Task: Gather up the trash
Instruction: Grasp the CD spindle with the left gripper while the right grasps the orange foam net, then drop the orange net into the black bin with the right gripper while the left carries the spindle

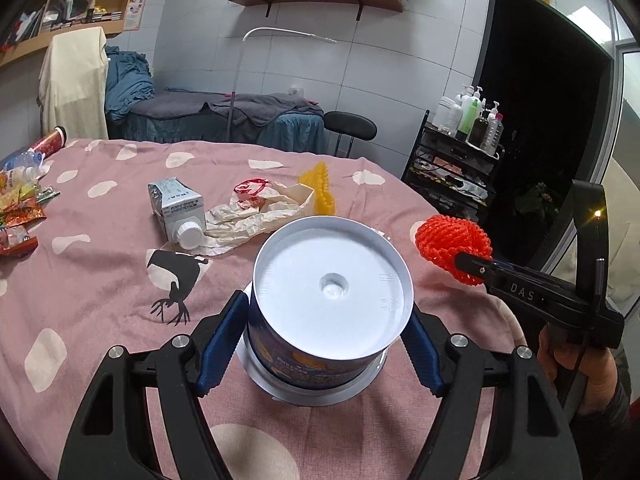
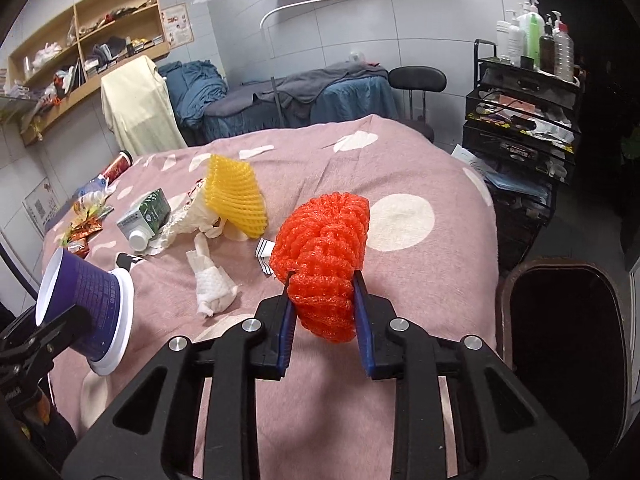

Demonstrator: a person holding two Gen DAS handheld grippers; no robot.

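Left wrist view: the left tongs are clamped on an upturned cup, blue pads against its sides. Ahead of them lie a carton and a crumpled bag on the pink bed. The cup's smooth wall could slip if tilted.

Right wrist view: the right tongs are clamped on a red foam net. To their right stands a dark bin. The soft net could spring free or snag there.

A pink spotted bedspread is spread over the bed. On it are laid a milk carton, a crumpled bag, a yellow foam net, a wadded tissue, and wrappers at its left edge.
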